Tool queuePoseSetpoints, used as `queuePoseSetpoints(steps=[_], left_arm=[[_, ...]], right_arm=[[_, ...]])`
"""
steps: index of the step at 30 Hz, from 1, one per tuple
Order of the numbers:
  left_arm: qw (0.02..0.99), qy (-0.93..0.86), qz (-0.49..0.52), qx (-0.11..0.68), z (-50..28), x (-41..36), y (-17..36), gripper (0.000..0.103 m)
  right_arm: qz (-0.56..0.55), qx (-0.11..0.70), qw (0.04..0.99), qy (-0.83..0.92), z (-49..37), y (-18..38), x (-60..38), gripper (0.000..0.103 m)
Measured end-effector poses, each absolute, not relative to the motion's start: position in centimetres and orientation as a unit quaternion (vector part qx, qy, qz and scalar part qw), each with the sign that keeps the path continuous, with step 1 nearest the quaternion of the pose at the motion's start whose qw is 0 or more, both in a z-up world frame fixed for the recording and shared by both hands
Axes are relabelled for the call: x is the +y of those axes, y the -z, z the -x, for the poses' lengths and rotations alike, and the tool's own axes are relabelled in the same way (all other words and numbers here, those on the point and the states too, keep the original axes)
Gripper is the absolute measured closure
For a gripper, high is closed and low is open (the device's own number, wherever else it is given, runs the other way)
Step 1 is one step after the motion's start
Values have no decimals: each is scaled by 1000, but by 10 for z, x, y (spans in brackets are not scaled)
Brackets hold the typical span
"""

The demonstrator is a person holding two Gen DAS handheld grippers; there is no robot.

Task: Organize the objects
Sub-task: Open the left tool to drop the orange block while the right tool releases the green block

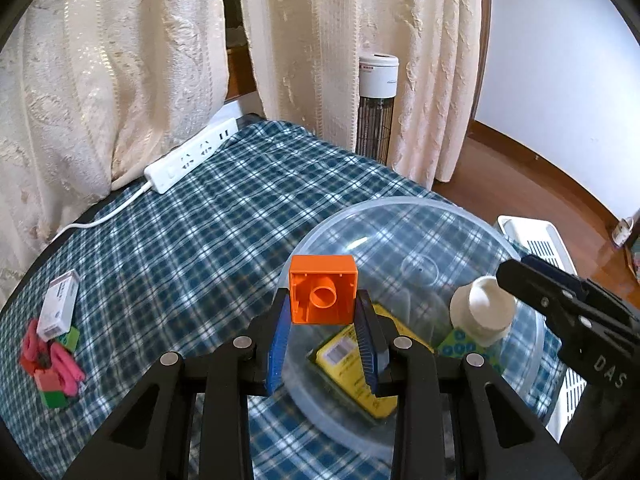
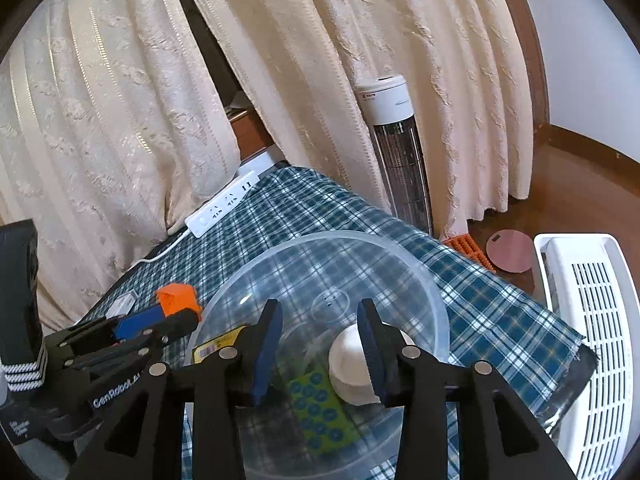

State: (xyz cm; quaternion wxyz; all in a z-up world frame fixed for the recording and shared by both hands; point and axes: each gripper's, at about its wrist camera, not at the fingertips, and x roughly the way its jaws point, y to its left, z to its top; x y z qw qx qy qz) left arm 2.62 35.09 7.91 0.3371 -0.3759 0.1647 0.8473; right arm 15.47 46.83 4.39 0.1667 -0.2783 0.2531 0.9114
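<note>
Left wrist view showed things my other camera mostly missed. Far on the left lay a small pile of pink, red and green toys [image 1: 50, 364] on the checked cloth [image 1: 224, 240], with a little white box [image 1: 59, 305] leaning on top of them. Farther back sat a white power strip [image 1: 191, 155] by the curtains [image 1: 120, 60]. My left claw [image 1: 323, 334] was squeezed shut on an orange block [image 1: 322, 289], holding it just over the near edge of the clear bowl [image 1: 400, 216]. Down in the bowl lay a yellow packet [image 1: 352, 372], a green dotted card [image 1: 468, 348] and a white bottle [image 1: 482, 314]. My right claw [image 1: 520, 276] came in from the right, its tip beside that bottle.

From the right wrist view, my left claw [image 2: 160, 322] and the orange block [image 2: 178, 298] looked small at the left, at the bowl's [image 2: 436, 308] rim. My right claw [image 2: 318, 344] was wide open, with nothing held. The white bottle [image 2: 348, 368] sat just behind its right finger [image 2: 370, 344]. Only this view showed an orange ridged thing [image 2: 468, 250] and a round pink disc [image 2: 510, 250] on the floor, and more of the white slotted basket [image 2: 592, 320] at the right.
</note>
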Motion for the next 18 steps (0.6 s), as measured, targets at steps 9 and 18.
queuePoseSetpoints(steps=[9, 18], left_arm=[[347, -841, 381, 165, -16, 368, -76, 70], [349, -840, 384, 157, -10, 370, -75, 58]], right_arm=[[285, 252, 168, -909, -152, -40, 472, 61], [290, 257, 166, -907, -149, -38, 471, 61]])
